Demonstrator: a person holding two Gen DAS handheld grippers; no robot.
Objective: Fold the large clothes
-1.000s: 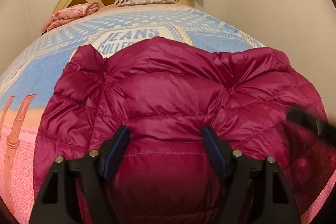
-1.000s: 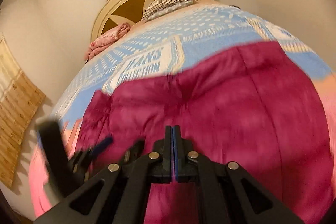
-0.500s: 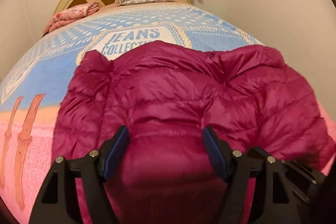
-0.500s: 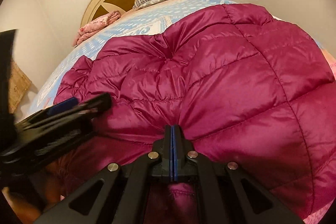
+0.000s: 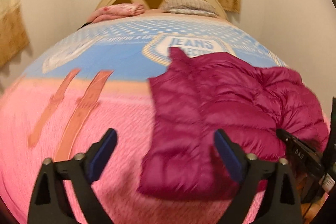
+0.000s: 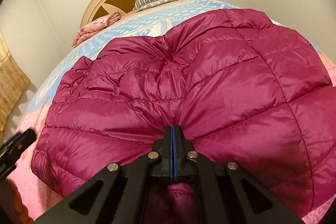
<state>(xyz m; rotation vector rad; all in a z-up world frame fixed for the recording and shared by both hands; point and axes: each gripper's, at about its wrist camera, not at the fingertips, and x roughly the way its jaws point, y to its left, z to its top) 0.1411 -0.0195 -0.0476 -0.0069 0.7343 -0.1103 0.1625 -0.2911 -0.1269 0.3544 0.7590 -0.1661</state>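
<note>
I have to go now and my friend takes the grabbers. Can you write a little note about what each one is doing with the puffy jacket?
Left tool: jaws opening, pressing on nothing; the jacket edge lies loose between them.
Right tool: shut on the magenta down jacket, pinching its near edge.
Jacket lies bunched on the pink and blue bedspread, partly folded.
Left to do: flatten it and finish the folds.
</note>
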